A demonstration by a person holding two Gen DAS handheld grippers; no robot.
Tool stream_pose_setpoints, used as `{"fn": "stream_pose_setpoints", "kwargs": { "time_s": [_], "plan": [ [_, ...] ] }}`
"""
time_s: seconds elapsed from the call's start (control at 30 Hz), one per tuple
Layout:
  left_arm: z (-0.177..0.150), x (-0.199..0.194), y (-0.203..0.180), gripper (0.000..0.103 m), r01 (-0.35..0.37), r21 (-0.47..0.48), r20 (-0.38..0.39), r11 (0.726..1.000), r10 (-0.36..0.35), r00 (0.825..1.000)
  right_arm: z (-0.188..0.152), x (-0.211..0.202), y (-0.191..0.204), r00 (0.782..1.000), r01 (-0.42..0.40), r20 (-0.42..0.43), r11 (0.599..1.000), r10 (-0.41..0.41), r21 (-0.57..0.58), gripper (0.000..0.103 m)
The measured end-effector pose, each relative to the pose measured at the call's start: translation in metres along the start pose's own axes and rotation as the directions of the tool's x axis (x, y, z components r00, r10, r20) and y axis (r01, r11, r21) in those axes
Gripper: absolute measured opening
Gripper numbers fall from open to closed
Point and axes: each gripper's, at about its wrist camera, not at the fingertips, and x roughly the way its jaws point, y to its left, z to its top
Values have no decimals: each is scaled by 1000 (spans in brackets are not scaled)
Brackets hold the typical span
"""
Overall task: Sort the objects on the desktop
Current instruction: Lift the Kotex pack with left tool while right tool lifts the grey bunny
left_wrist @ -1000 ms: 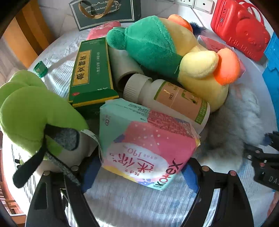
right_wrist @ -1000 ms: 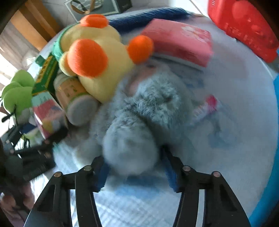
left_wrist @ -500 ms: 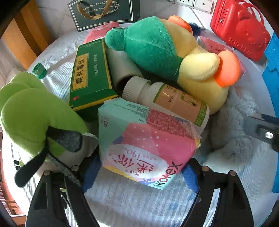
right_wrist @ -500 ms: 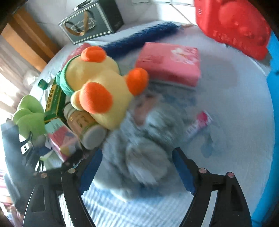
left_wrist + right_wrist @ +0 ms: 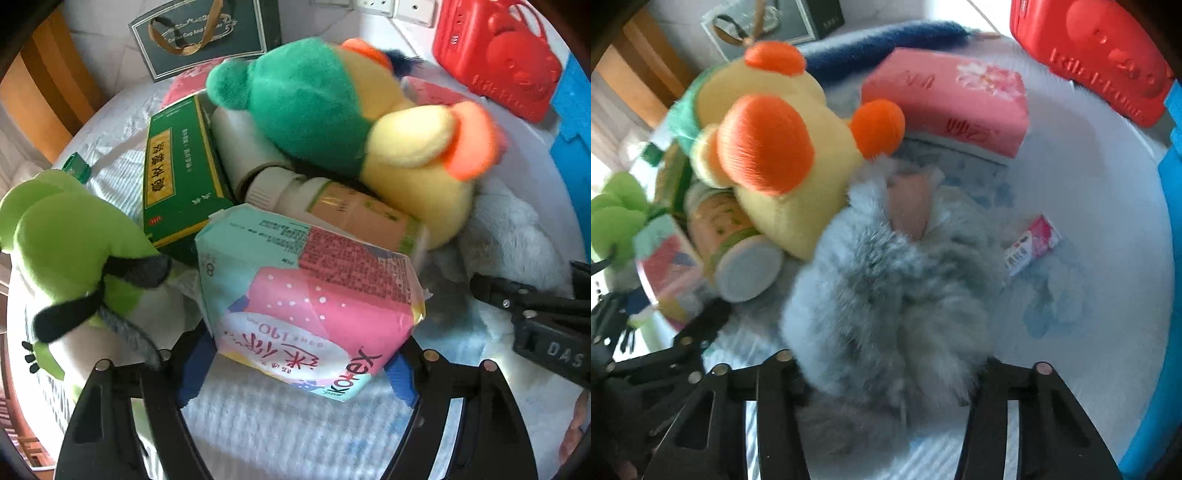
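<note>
Your right hand-held gripper (image 5: pixel 886 373) has just been closing and now squeezes the grey fluffy toy (image 5: pixel 886 280) at the bottom middle. Your left hand-held gripper (image 5: pixel 295 365) grips the pink pack (image 5: pixel 310 295), low in the frame.

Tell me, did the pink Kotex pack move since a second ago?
No. The Kotex pack lies against the white bottle, beside the green box, just as before.

Left gripper (image 5: pixel 295 373): black slotted plastic fingers, blue pads, silver screws. Right gripper (image 5: pixel 890 373): same black build; white "DAS" lettering on its body.
</note>
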Motion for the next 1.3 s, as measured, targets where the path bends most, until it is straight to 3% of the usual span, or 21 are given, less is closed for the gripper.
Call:
{"fn": "stream_pose_setpoints", "kwargs": {
  "time_s": [0.3, 0.43, 0.53, 0.57, 0.67, 0.73, 0.83, 0.9, 0.97, 1.1, 1.3],
  "plan": [
    [-24, -75, -20, 78, 20, 50, 123, 999, -26, 992, -43, -84, 4, 988, -55, 140, 998, 60, -39, 47],
    [-28, -127, -26, 78, 9, 43, 234, 999, -19, 972, -66, -140, 15, 961, -26, 274, 997, 46, -80, 45],
    [-31, -161, -29, 78, 6, 52, 312, 999, -22, 950, -81, -183, 19, 925, -11, 378, 996, 43, -87, 31],
    [-33, -172, -32, 78, 1, 61, 337, 998, -21, 941, -86, -198, 18, 912, 2, 409, 996, 34, -87, 21],
    [-37, -187, -37, 78, -20, 80, 365, 997, -10, 931, -87, -208, 13, 916, 15, 400, 997, 15, -73, 20],
    [-44, -185, -36, 78, -26, 77, 354, 997, -3, 935, -91, -199, 5, 931, -6, 364, 999, 24, -50, 20],
    [-59, -162, -34, 78, -25, 70, 278, 997, 5, 961, -107, -166, -8, 966, -32, 256, 999, 36, -19, 28],
    [-72, -136, -30, 78, -15, 59, 192, 998, 3, 981, -116, -148, -12, 978, -30, 204, 999, 33, -15, 55],
    [-86, -111, -28, 78, -10, 48, 111, 999, 5, 994, -124, -129, -16, 986, -16, 163, 1000, 17, -9, 73],
    [-103, -76, -31, 78, -3, 40, 3, 999, 3, 1000, -125, -95, -23, 992, 49, 119, 998, -45, -34, 74],
    [-107, -57, -40, 78, -10, 46, -31, 999, 11, 999, -113, -54, -31, 989, 146, 54, 982, -141, -117, 85]
  ]
}}
